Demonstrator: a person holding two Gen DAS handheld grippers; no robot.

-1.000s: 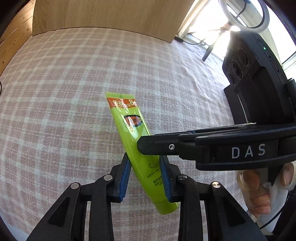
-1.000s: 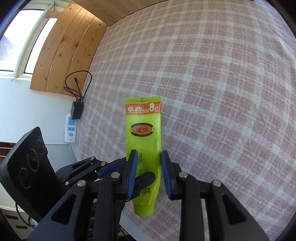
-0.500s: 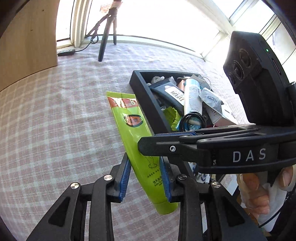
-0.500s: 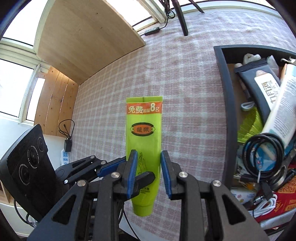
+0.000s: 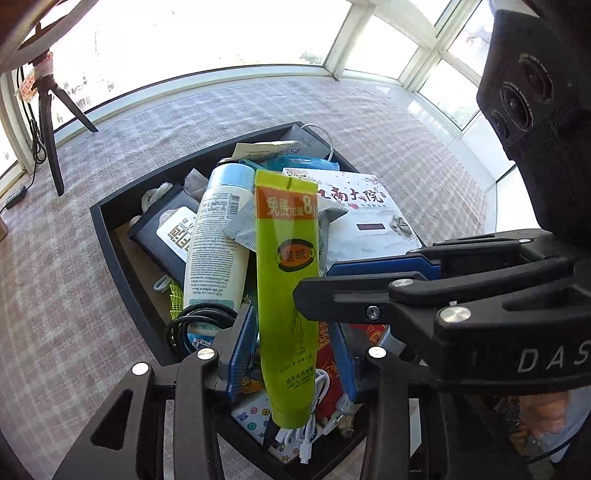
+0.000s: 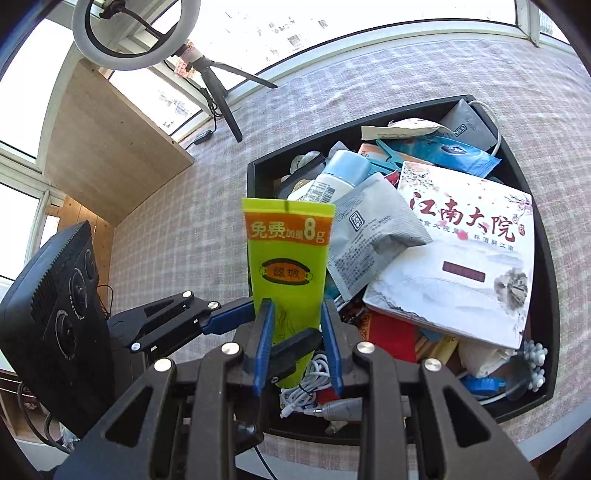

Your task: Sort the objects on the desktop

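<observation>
**Green tube held over the crowded tray**

Nearest the left wrist camera, the left gripper (image 5: 291, 354) has just been opening its jaws; the green tube (image 5: 286, 295) stands between the blue pads with a gap on each side, most plainly at the right-hand pad, so the pads are not pressing on it. The right gripper (image 6: 297, 341) has its pads close against both sides of the same green tube (image 6: 288, 266) and holds it, cap end toward the cameras and crimped end pointing away toward 12 o'clock. In the left wrist view the right gripper's black finger crosses in from 3 o'clock and touches the tube's side.

Under the tube lies the black tray (image 6: 255, 173), heaped with things. Just below the cap, at 6 o'clock, white cables (image 5: 314, 428) lie tangled. At 10 o'clock from the tube in the left view lies a white bottle with a pale blue cap (image 5: 218, 236), with a coil of black cable (image 5: 192, 321) at its near end. At 2 o'clock sits a white box with red characters (image 6: 465, 251), and a grey foil sachet (image 6: 369, 236) lies between box and tube.

The tray rests on a pink checked cloth (image 6: 207, 206). Farther off, at 11 o'clock in the right view, a ring light on a tripod (image 6: 122, 33) stands by the windows.
</observation>
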